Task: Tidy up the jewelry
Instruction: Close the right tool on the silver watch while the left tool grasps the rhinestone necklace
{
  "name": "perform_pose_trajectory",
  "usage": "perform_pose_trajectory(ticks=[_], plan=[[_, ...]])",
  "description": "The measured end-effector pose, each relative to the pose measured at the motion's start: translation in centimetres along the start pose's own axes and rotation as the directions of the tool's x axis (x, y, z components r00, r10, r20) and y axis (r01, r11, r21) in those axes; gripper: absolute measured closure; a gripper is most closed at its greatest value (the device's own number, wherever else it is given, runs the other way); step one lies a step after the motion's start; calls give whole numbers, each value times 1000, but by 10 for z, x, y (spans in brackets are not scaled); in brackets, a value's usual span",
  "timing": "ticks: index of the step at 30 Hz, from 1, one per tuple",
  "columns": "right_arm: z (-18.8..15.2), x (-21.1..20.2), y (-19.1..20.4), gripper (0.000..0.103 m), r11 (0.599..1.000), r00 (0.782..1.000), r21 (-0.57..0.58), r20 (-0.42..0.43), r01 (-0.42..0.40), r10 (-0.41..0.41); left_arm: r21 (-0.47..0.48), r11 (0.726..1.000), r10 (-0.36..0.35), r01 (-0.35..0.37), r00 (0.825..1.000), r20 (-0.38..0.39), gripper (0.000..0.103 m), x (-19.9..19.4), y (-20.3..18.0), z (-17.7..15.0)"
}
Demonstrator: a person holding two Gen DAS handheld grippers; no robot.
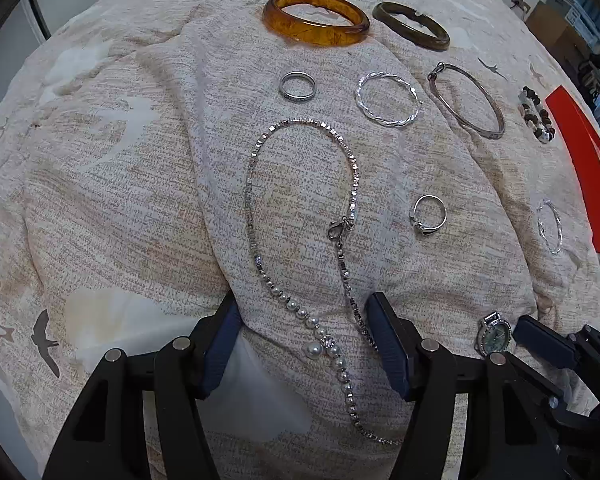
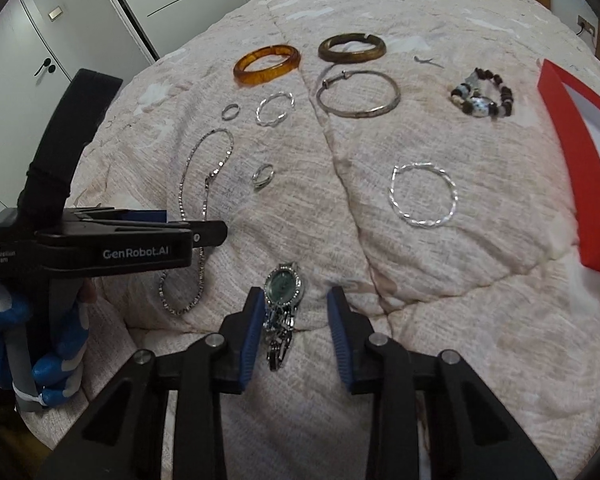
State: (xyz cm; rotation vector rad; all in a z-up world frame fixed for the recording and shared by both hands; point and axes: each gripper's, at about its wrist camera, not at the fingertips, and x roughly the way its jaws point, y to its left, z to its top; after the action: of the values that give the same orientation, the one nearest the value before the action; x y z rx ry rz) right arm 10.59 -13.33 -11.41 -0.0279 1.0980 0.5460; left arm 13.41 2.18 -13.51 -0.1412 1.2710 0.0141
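The left gripper (image 1: 300,340) straddled the pearl necklace (image 1: 324,336), fingers apart. The right gripper (image 2: 292,320) bracketed the watch (image 2: 282,280), not yet pinching. All the jewelry lay loose on the bed (image 2: 460,280); the red box (image 2: 580,152), far right, seemingly awaited everything.

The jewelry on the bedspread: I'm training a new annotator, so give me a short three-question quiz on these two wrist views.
1. True or false: the amber bangle lies beside the dark olive bangle.
2. What lies between the jaws of the right gripper? A) a ring B) the wristwatch C) the beaded bracelet
3. Fill in: the left gripper straddles the pearl end of the ____.

Key: 1 true. 2 B; the jaws flank the watch without pressing on it. 3 necklace; its jaws stand clear of the chain too.
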Motion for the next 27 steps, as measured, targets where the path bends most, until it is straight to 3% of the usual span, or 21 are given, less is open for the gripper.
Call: perform_pose_trajectory(ticks=[8,16,21,27], plan=[[4,20,5,81,999,999,-27,-22,-33,33,-6,1000,-15,15,1000,27,58,-1,2,-2],[1,11,12,81,999,999,-19,-24,-47,47,-59,994,-83,87,995,54,93,-23,28,-9],[-6,-4,20,81,999,999,-2,4,-38,38,-90,985,-138,145,987,83,98,-44,45,-16],[-15,-34,17,81,999,998,35,63,-18,15,-51,982,-174,183,975,139,98,-79,47,-29]])
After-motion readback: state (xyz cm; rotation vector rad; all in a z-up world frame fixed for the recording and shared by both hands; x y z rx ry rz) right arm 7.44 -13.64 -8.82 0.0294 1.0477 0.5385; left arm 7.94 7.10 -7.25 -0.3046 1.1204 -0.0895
